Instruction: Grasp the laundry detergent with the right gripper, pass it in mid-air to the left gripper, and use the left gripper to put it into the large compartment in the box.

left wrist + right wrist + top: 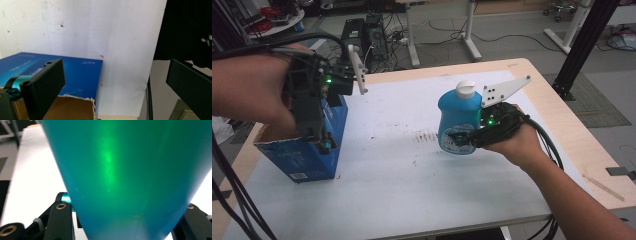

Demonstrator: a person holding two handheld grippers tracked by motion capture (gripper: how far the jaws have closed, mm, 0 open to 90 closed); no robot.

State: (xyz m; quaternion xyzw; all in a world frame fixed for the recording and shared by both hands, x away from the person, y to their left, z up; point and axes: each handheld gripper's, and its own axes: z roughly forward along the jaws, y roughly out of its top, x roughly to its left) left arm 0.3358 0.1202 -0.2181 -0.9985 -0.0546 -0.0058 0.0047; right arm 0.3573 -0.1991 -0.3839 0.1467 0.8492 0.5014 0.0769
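High view, centre right: the right tool (458, 139) is clamped on the blue bottle (458, 116), held just off the worktop (412, 190). Keep it upright, carry it toward the open box (302, 155) at left, where the left tool (326, 145), jaws apart, steadies the rim.

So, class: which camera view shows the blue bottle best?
The high view: the blue bottle shows whole, white cap included, clamped in the right gripper. The right gripper view gives just a close teal blur of its body; the left gripper view faces elsewhere.

Right tool (458, 141) clamped shut, raised; left tool (326, 145) gaping, pointing down.
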